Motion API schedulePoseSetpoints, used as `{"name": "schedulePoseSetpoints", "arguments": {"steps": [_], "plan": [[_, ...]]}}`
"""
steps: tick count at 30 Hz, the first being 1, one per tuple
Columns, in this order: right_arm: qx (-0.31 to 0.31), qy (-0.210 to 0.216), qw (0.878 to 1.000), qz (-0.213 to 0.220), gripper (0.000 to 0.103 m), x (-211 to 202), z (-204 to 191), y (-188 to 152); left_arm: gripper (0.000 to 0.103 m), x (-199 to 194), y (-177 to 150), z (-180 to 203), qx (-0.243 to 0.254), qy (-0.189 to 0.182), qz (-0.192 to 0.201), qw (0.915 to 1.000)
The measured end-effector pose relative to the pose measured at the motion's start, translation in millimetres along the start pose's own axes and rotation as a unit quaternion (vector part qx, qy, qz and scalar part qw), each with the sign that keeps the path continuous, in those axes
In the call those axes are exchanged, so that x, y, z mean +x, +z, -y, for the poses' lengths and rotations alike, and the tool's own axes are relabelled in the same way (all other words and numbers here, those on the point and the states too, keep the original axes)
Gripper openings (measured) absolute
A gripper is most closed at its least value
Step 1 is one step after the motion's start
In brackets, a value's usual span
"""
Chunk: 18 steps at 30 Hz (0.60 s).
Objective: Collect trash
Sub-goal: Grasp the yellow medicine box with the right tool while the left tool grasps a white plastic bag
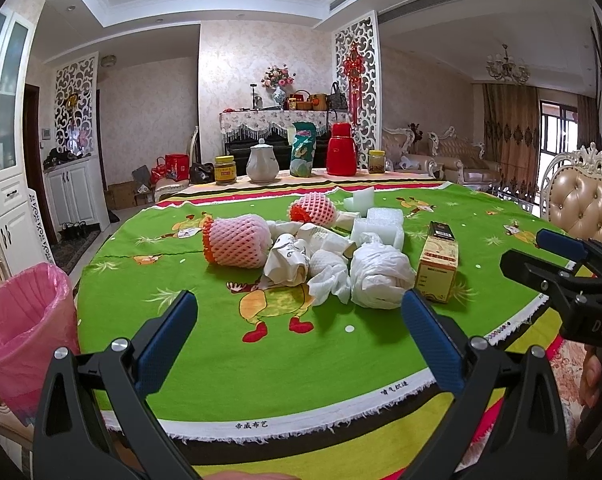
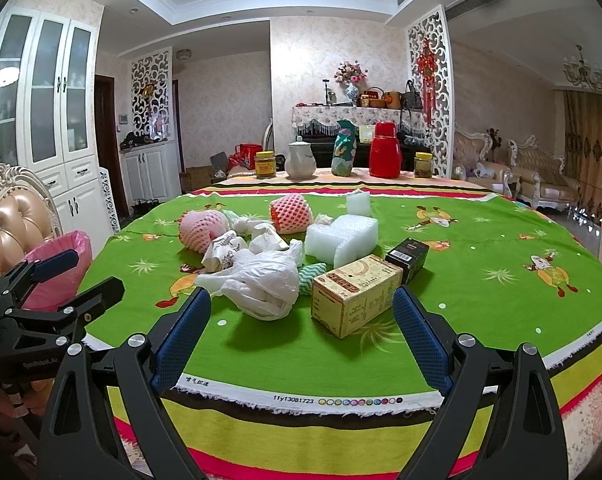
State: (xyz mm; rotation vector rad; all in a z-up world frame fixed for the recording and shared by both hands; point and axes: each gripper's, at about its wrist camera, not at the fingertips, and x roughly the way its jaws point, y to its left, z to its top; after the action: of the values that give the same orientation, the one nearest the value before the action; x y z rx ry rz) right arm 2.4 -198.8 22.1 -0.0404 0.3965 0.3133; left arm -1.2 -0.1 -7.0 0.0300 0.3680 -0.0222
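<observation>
We held left gripper [image 1: 299,344] and right gripper [image 2: 301,336] spread wide, empty, over green tablecloth [image 2: 481,248]; crumpled white plastic bag [image 2: 261,284], yellow cardboard box [image 2: 353,296] just ahead.

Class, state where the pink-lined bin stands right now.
The pink-lined bin stands off the table's left edge, beside the left gripper in both views.

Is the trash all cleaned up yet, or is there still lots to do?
Nothing looks done yet. The left gripper and right gripper are both open and hold nothing. Left to collect from the table: the white plastic bag, yellow box, foam nets and crumpled paper. The pink-lined bin waits beside the table.
</observation>
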Motion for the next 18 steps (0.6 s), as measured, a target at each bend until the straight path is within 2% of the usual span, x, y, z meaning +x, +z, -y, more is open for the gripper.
{"name": "schedulePoseSetpoints", "arguments": {"steps": [4, 8, 11, 13, 16, 18], "plan": [[-0.003, -0.010, 1.000, -0.018, 0.087, 10.5, 4.0, 0.9, 0.099, 4.2, 0.2, -1.4, 0.007, 0.004, -0.003, 1.0000], [0.001, -0.033, 0.997, -0.065, 0.087, 37.7, 14.0, 1.2, 0.099, 18.8, 0.8, -12.5, -0.011, 0.010, -0.025, 0.9996], [0.021, -0.037, 0.995, -0.094, 0.088, 60.7, 26.7, 1.2, 0.099, 36.0, 1.2, -20.5, -0.006, 0.022, -0.044, 0.9988], [0.031, -0.046, 0.992, -0.112, 0.091, 78.0, 33.6, 1.9, 0.099, 53.8, 1.4, -25.3, -0.001, 0.025, -0.074, 0.9970], [0.044, -0.054, 0.989, -0.131, 0.091, 96.4, 41.8, 3.9, 0.099, 74.8, 2.0, -30.1, 0.000, 0.007, -0.113, 0.9936], [0.064, -0.059, 0.985, -0.148, 0.091, 110.6, 48.4, 5.0, 0.098, 87.8, 1.1, -32.7, -0.006, 0.011, -0.138, 0.9904]]}}
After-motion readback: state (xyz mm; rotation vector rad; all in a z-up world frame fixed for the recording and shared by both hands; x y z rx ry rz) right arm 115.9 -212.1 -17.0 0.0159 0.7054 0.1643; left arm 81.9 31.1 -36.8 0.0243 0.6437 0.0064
